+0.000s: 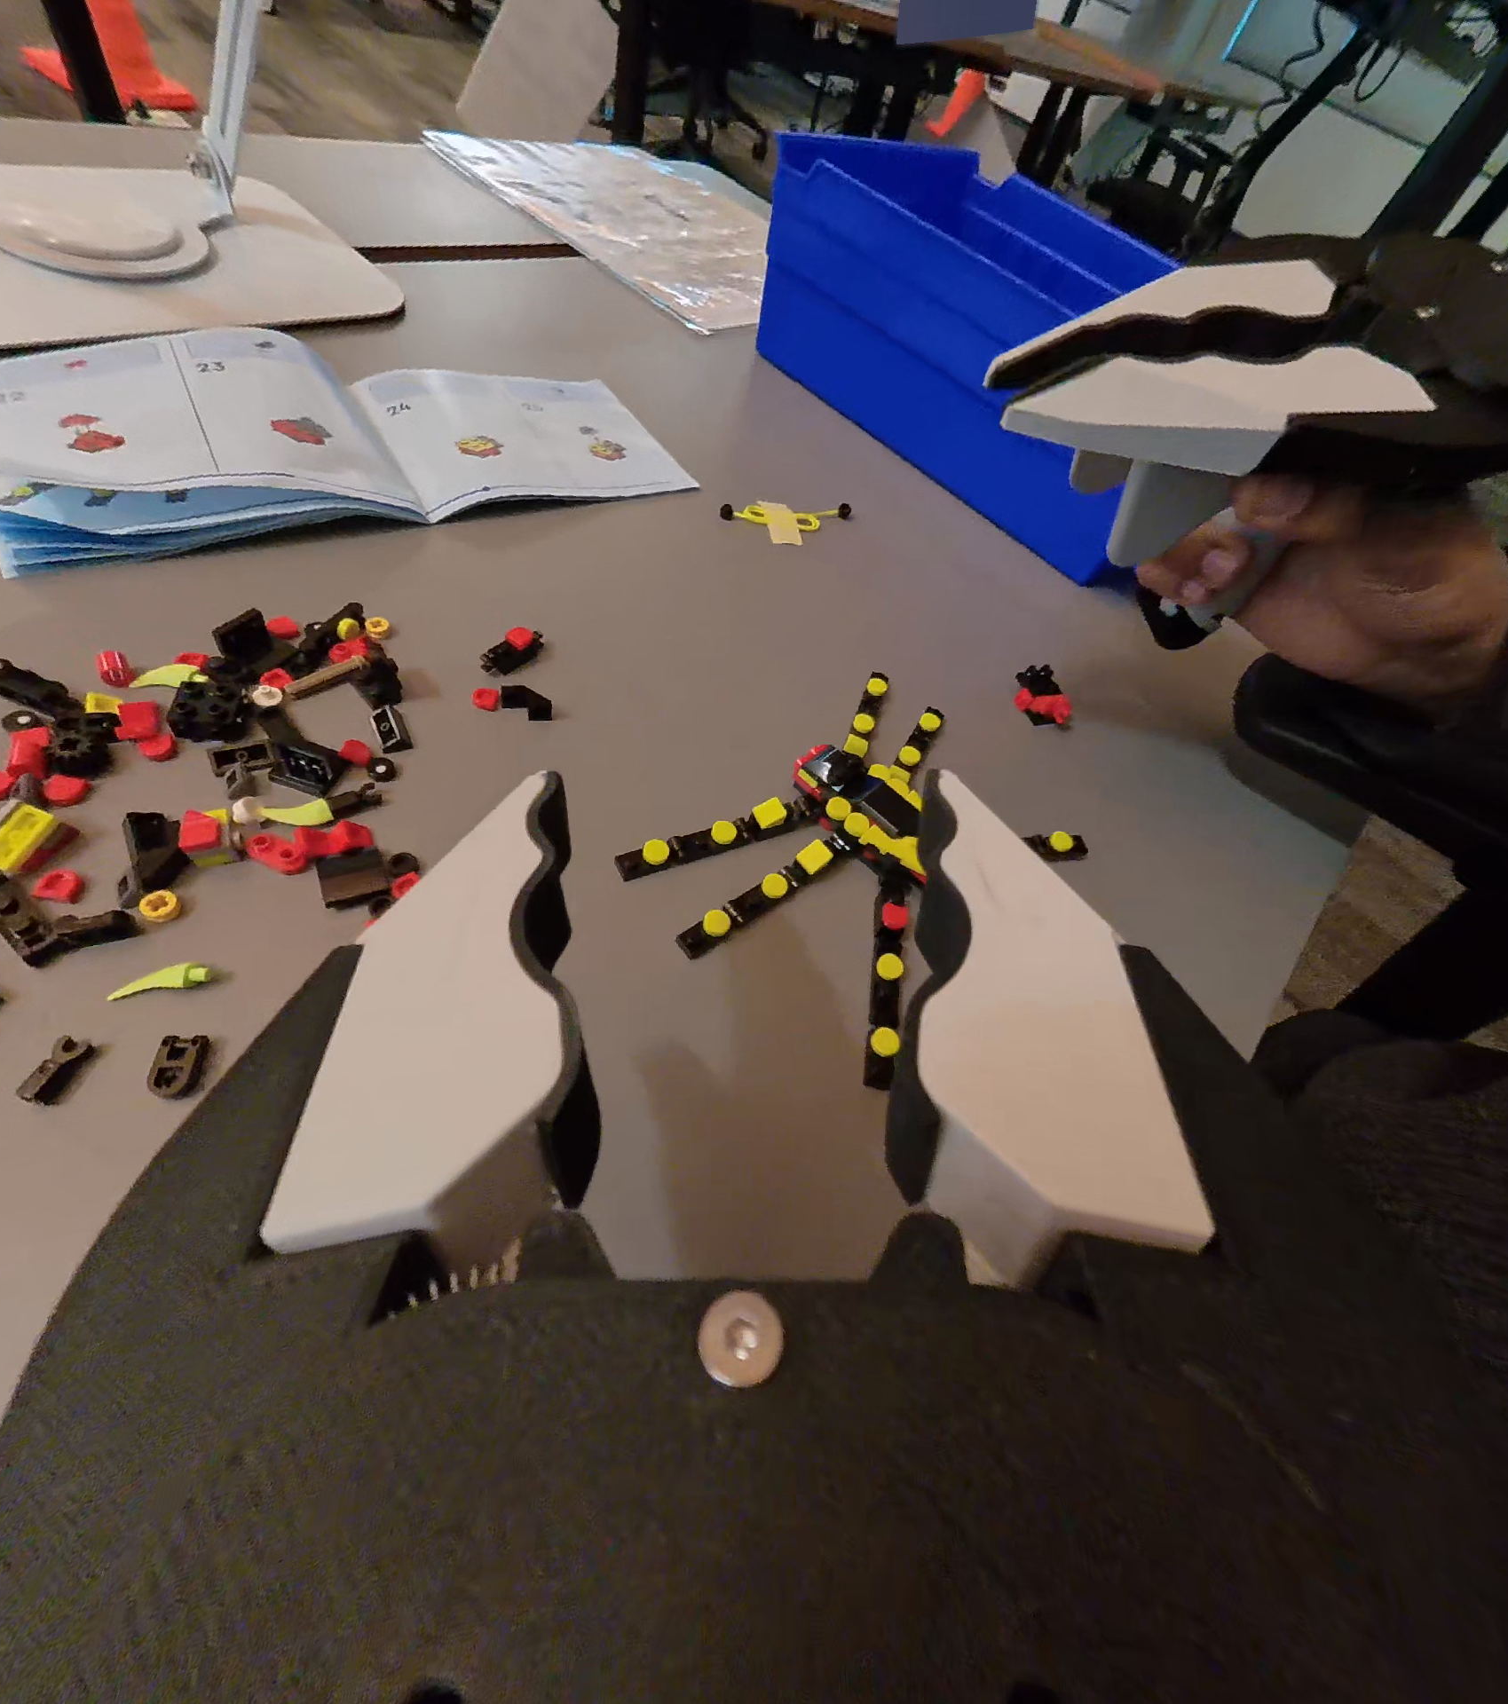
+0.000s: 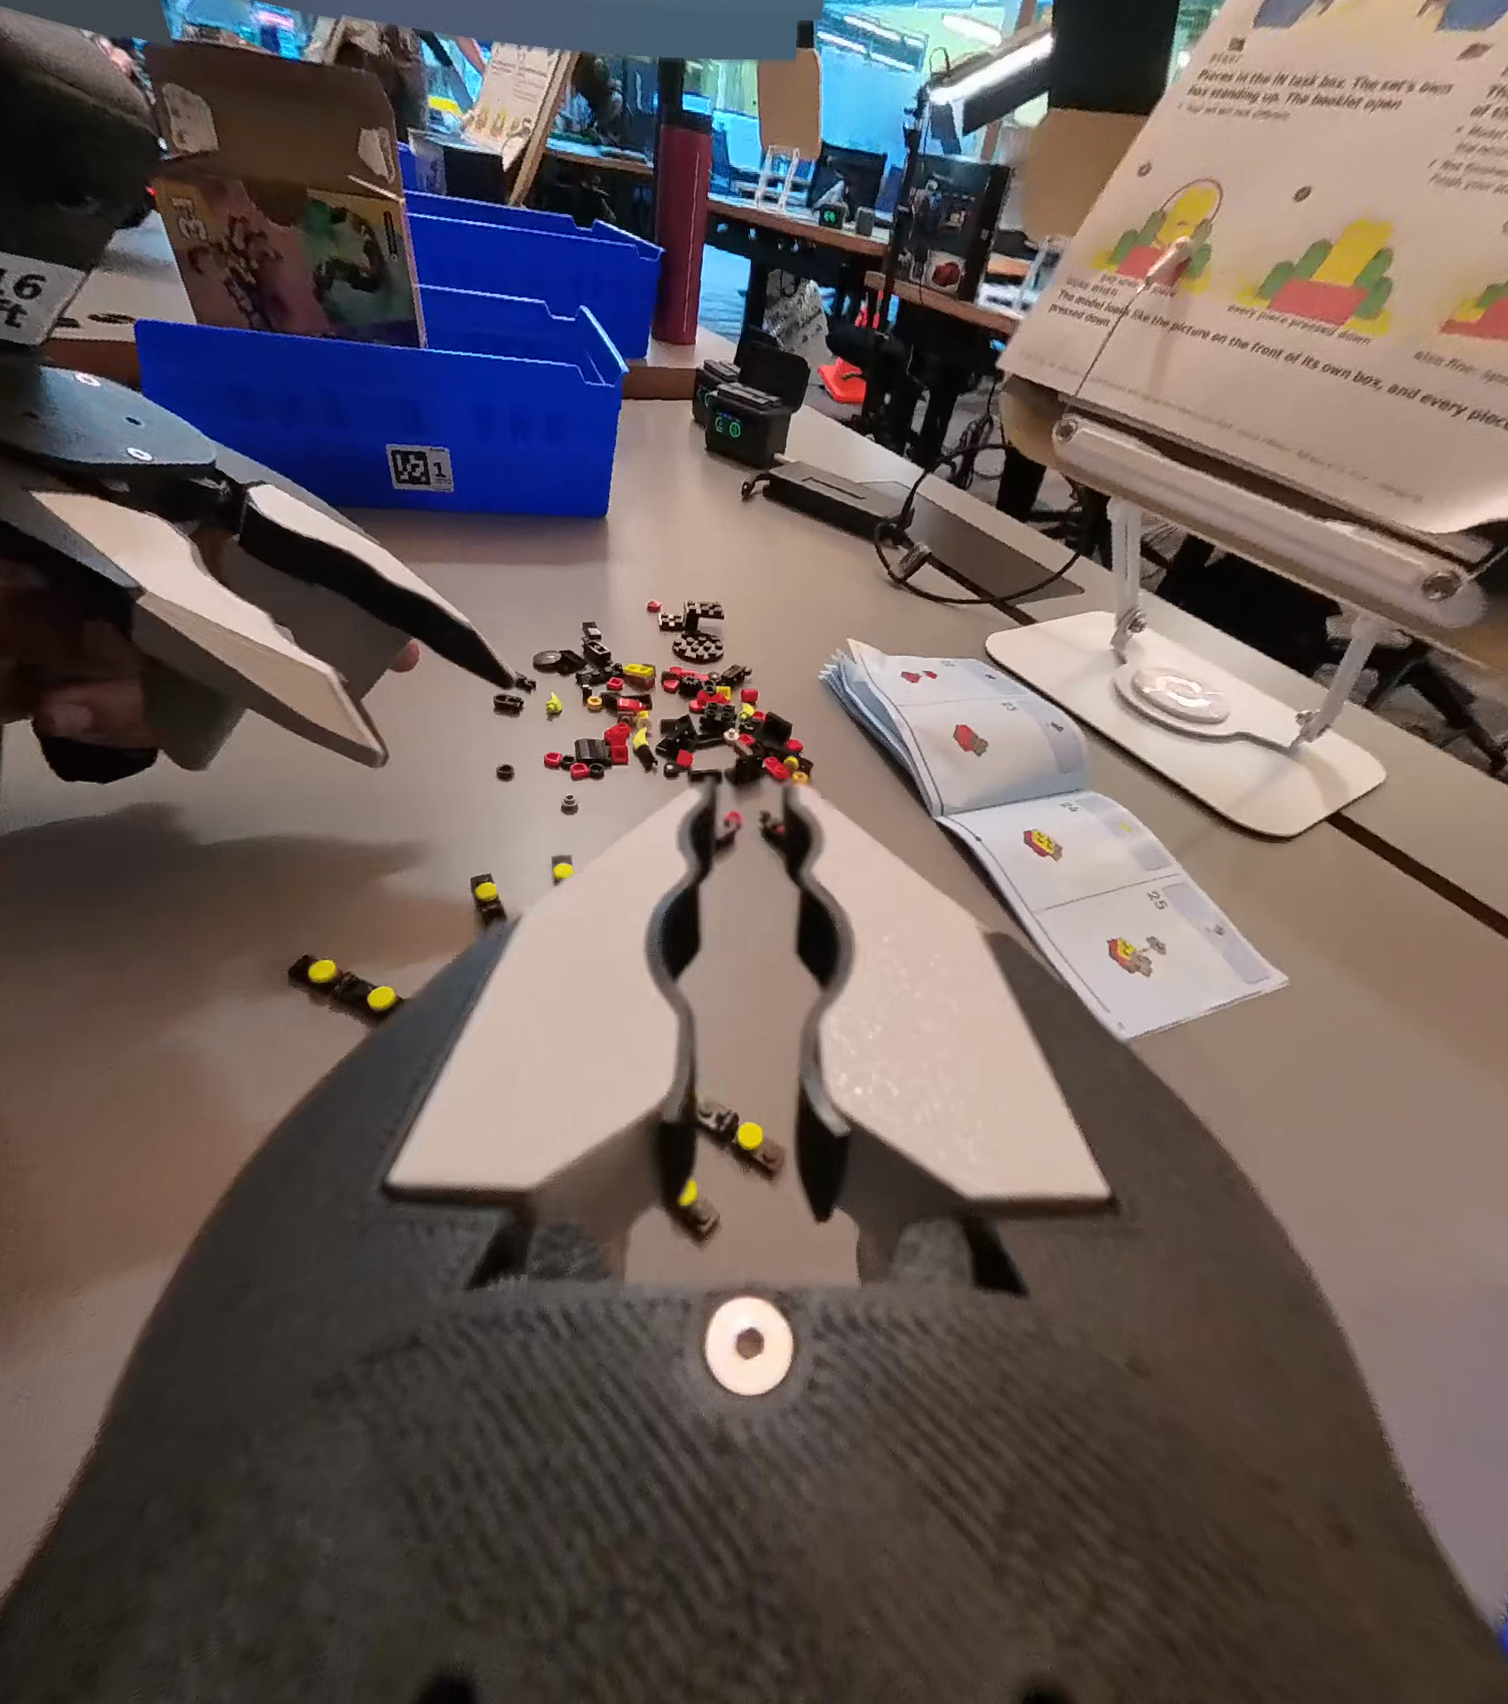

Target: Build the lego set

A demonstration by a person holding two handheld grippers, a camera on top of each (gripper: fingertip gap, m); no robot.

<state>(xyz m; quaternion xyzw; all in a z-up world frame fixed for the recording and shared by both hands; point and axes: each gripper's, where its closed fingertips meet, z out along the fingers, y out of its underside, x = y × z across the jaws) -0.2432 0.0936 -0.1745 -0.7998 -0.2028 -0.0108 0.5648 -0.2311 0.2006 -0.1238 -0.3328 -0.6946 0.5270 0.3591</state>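
The partly built spider model (image 1: 860, 821), black with yellow studs and a red-and-black body, lay flat on the grey bench (image 1: 639, 572), its legs splayed outward from the body. In the left wrist view the left tongs (image 1: 741, 802) stood wide open and held nothing; the model's body lay just ahead of them and toward their right finger, which hid part of it, while one leg ran back along the inner side of that finger, roughly in line with the tongs' own axis. The right tongs (image 2: 745, 811) were open only narrowly and appeared empty; in the right wrist view they hung above the model, with leg segments visible between and beside the fingers, and their tips pointed toward the loose pile of parts (image 2: 685, 710). That pile lay to the left of the left tongs, near the open instruction booklet (image 1: 307, 443). A small red-and-black sub-assembly (image 1: 1042, 696) sat apart, to the right of the model. Judged from position, the right tongs were nearer the model; either would need to close across a leg's long axis, not along it.
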